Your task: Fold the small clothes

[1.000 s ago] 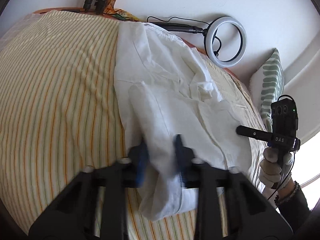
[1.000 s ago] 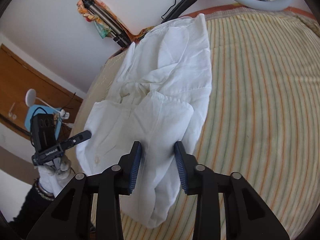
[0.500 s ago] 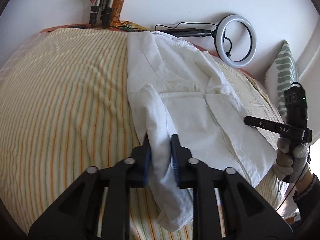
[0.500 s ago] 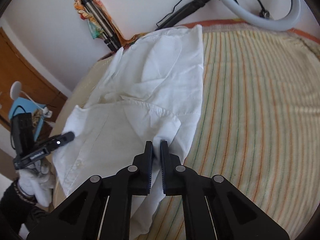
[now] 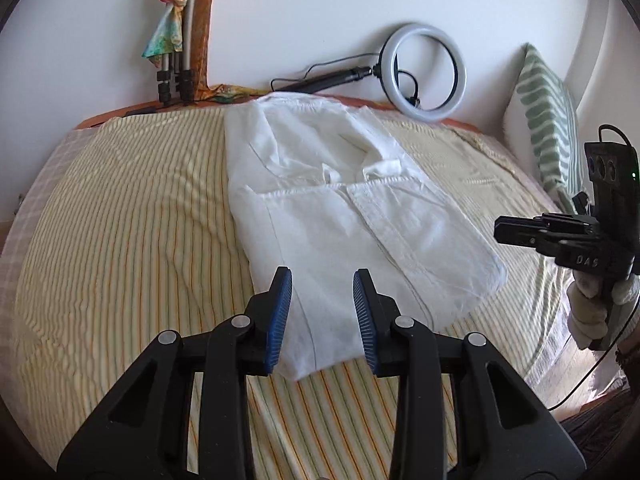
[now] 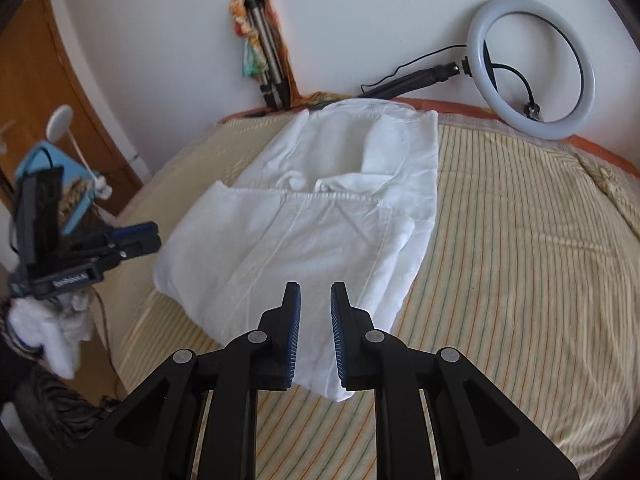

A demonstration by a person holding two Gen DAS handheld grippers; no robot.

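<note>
Garment, left wrist view: white garment [image 5: 340, 216] lies folded on the striped bed cover [image 5: 120, 260], running from the far edge by the wall to just below the left hand-held gripper [image 5: 322, 312].
Left hand-held gripper: released; jaws are opening, blue pads [image 5: 280, 320] apart above the cloth's near corner, nothing pinched between them.
Relation: the garment's near end shows in the gap between the fingers and beyond them.
Other hand: right hand-held gripper [image 5: 516, 232] hangs at the right edge, off the cloth's right side, held by a gloved hand [image 5: 592, 304].
Hard to see: the near hem runs behind the left pad; the hand is cut off by the frame edge.
Garment, right wrist view: same white garment [image 6: 320, 208] lies in the middle of the bed, its near corner just under the right hand-held gripper [image 6: 316, 320].
Right hand-held gripper: released; jaws are opening, a narrow gap, pads not pressing on the cloth.
Other hand: left hand-held gripper [image 6: 138, 238] at the left, beside the cloth's left edge, blurred.
Background: ring light [image 6: 532, 68] and tripod [image 6: 268, 60] lean on the wall.
</note>
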